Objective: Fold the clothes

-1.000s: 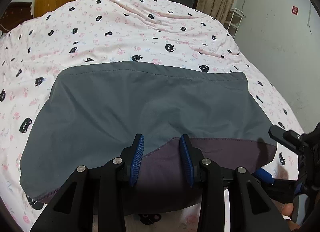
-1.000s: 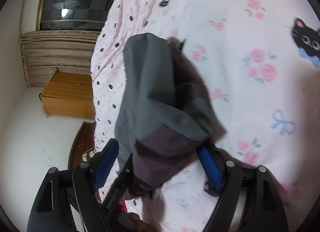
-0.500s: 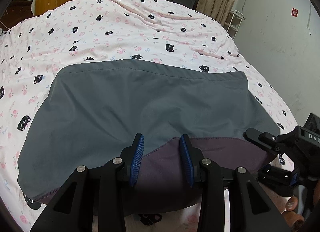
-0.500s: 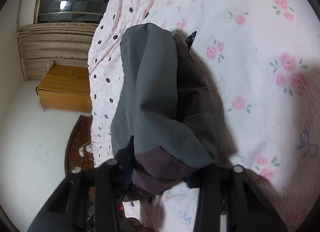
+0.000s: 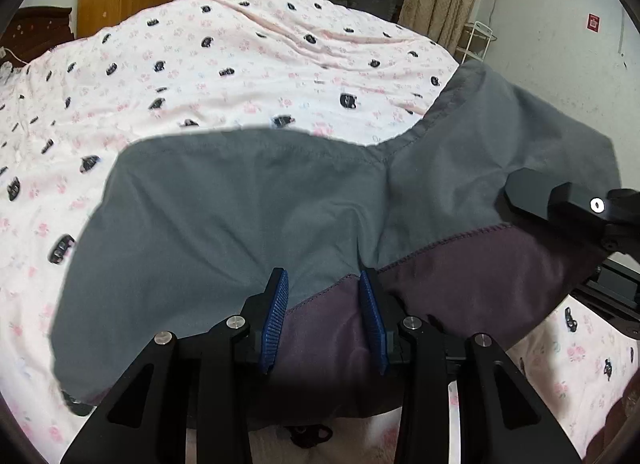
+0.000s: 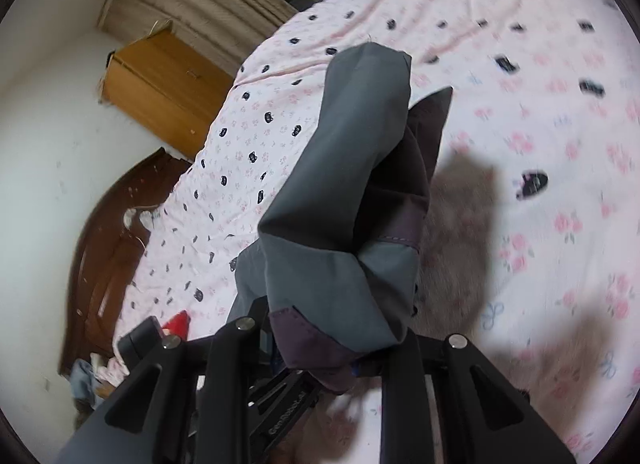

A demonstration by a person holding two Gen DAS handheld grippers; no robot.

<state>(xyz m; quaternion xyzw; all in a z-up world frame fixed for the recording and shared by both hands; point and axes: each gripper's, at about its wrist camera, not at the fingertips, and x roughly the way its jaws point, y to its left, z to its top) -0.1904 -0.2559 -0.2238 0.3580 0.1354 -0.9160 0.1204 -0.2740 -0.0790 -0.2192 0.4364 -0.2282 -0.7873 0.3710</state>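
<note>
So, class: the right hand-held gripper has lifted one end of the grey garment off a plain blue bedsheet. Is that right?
Not quite. The bedsheet is pink with black cats and flowers, not plain blue, as the right wrist view shows. The right hand-held gripper does hold one end of the grey garment lifted.

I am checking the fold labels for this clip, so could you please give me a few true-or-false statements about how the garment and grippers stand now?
1. The grey garment lies on a pink bedsheet printed with black cats. True.
2. The right gripper is empty. False: it is shut on a lifted corner of the garment.
3. The garment has a purple hem band. True.
4. The left gripper points at bare floor. False: it straddles the garment's hem.
</note>
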